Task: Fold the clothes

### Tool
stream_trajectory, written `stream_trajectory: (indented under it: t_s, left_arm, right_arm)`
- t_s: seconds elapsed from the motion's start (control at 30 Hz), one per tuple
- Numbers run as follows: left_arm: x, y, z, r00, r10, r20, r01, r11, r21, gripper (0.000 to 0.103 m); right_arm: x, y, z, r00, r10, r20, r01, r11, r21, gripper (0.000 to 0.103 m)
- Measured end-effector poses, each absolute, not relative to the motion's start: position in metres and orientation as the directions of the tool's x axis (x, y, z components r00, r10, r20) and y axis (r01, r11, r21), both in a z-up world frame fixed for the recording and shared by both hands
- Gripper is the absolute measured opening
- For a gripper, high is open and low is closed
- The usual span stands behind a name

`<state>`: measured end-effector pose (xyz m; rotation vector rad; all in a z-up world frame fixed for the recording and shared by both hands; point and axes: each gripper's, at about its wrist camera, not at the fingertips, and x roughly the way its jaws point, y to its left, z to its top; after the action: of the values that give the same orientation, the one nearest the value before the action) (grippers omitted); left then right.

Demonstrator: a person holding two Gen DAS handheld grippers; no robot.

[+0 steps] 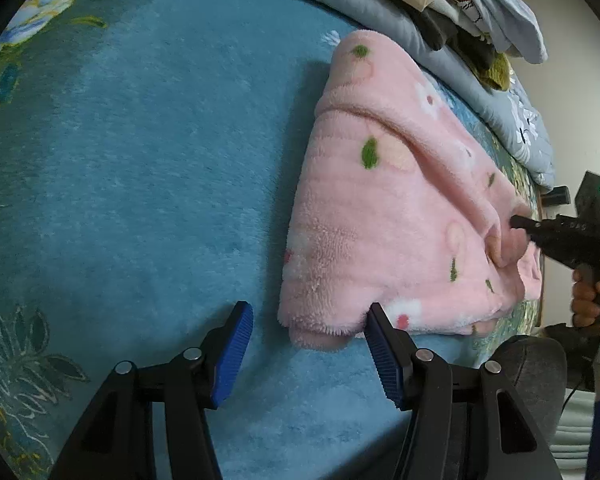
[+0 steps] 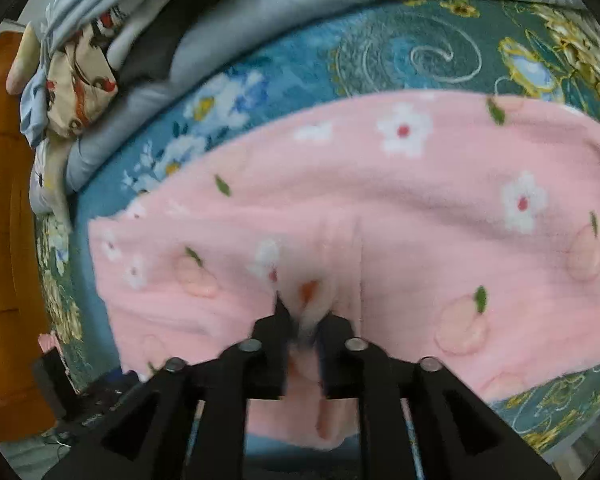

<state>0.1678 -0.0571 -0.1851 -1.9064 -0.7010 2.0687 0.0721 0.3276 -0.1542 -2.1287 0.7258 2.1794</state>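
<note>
Now the right hand-held gripper (image 2: 304, 320) pinches the pink fleece garment (image 2: 380, 208).

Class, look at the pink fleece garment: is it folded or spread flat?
Partly folded: the pink fleece garment shows a doubled layer and ridge, and the right gripper pinches a fold.

Blue floral blanket (image 1: 140, 160) carries pink fleece garment (image 1: 380, 220), grey quilt (image 1: 380, 8).

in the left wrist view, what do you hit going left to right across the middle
blue blanket → pink fleece garment → right gripper pinching the garment's far edge → person's hand holding that gripper
</note>
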Motion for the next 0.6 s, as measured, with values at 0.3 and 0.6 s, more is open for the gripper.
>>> stream_trajectory:
  t_s: [0.3,0.6]
  left_arm:
    - [0.164,-0.063,-0.183,-0.123,0.493,-0.862,0.164,-0.846,-0.507,0.062]
    - [0.153,-0.081,-0.174,-0.191,0.518,-0.834,0.183,-0.816,-0.549,0.061]
  right_arm:
    - [0.076,0.343,-0.189,-0.094,-0.389,-0.917,-0.444,-0.808,0.388,0.052]
    - [0.048,0.314,-0.117,-0.275,-0.324,-0.905,-0.233,-0.891,0.389,0.012]
